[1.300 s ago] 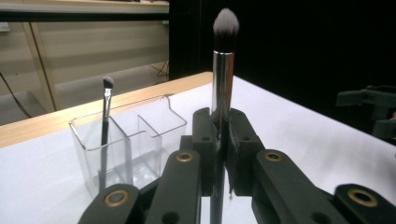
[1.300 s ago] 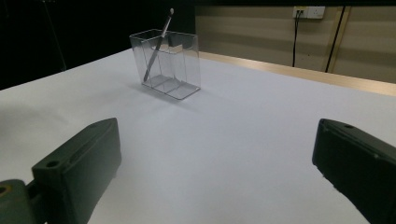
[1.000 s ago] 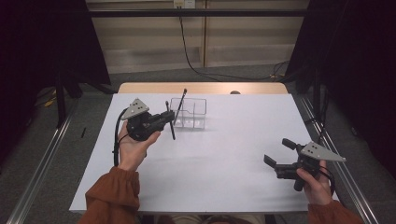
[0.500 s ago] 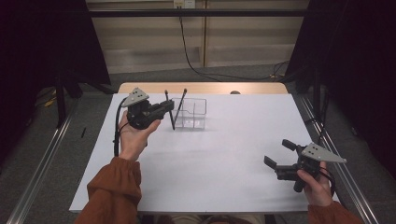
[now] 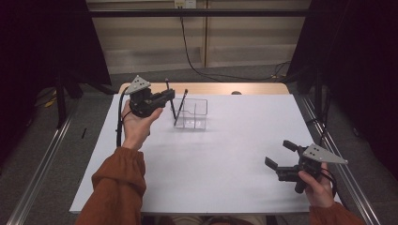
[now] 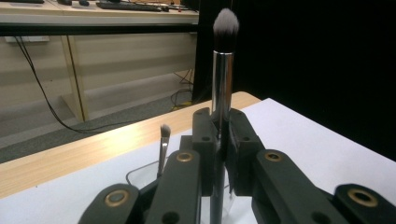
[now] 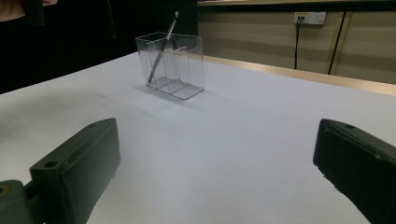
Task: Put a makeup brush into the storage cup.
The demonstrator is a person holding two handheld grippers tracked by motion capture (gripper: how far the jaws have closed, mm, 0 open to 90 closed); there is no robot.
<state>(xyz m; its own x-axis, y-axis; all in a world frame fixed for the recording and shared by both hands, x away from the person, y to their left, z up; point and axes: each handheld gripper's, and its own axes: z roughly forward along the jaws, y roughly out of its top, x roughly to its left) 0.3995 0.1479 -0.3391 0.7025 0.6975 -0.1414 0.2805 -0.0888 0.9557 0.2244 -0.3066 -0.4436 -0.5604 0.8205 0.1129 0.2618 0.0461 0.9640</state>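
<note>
My left gripper hovers at the far left of the table, just left of a clear plastic organizer. Its jaws are shut on an upright makeup brush with a silver ferrule and a grey-tipped head. The brush stands close beside the organizer's left wall. A thinner brush leans inside the organizer, and in the left gripper view its tip pokes up behind the jaws. My right gripper rests open at the near right, with nothing between its jaws. It faces the organizer.
A white sheet covers the table, with a wooden edge at the far side. Metal rails run along both sides of the table. A cable hangs down the back wall. Dark curtains stand to the left and right.
My left gripper has carried the brush up and away from the person, nearer the organizer's top. The right gripper has stayed where it was.
</note>
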